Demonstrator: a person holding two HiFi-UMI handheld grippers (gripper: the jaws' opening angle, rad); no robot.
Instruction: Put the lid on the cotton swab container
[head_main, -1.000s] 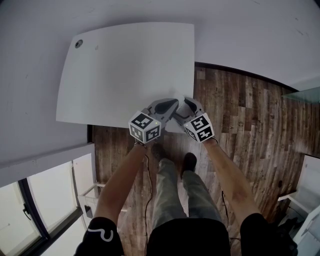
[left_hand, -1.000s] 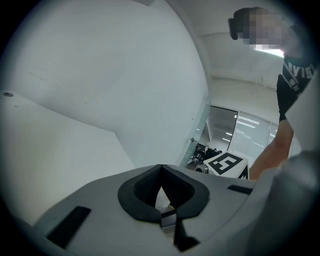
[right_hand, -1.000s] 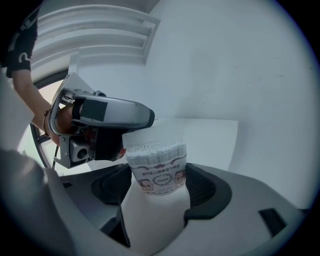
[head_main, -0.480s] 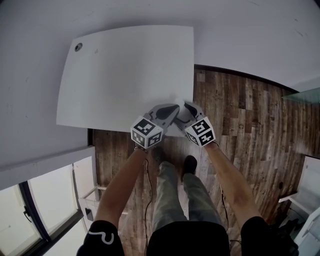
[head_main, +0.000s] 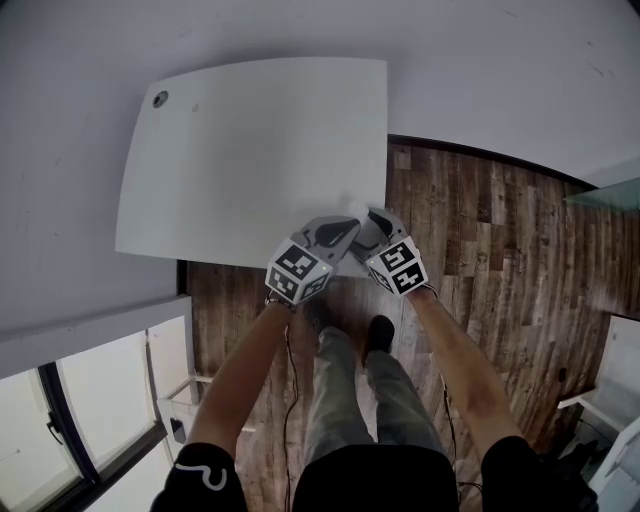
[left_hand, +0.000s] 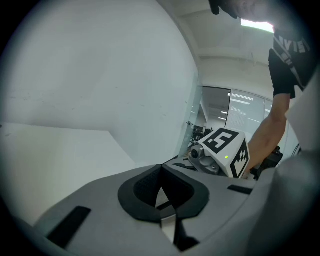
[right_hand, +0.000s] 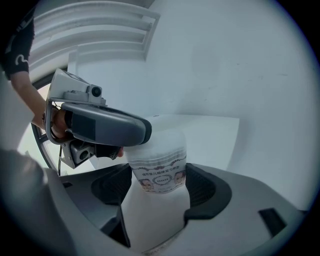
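Translucent-white cotton swab container (right_hand: 157, 165) stands upright between the pads of the right gripper (right_hand: 159, 186), clamped on the lower body just under the printed label (right_hand: 159, 179). The jaws are wide apart, but only because the container is wide. Both pads press on its sides, so it's a real grip. I read the right side as a vise, so the container can't tip or spin while the top gets worked

left gripper (left_hand: 160, 175): jaws closed, pads meeting in a V, nothing visible between them in its own view. In the right gripper view its nose lies across the top-left edge of the container, touching or just above it, can't tell which. My guess is the closed tip is a blunt pusher to press the lid (right_hand: 165, 132) down, not a carrier

lid: a smooth cap-like section looks to be on top of the container already. Whether it's fully seated, can't tell

location: head view puts both grippers at the near right corner of the white table (head_main: 250, 150), tips converging. Whether the container's base rests on the table is hidden by the grippers
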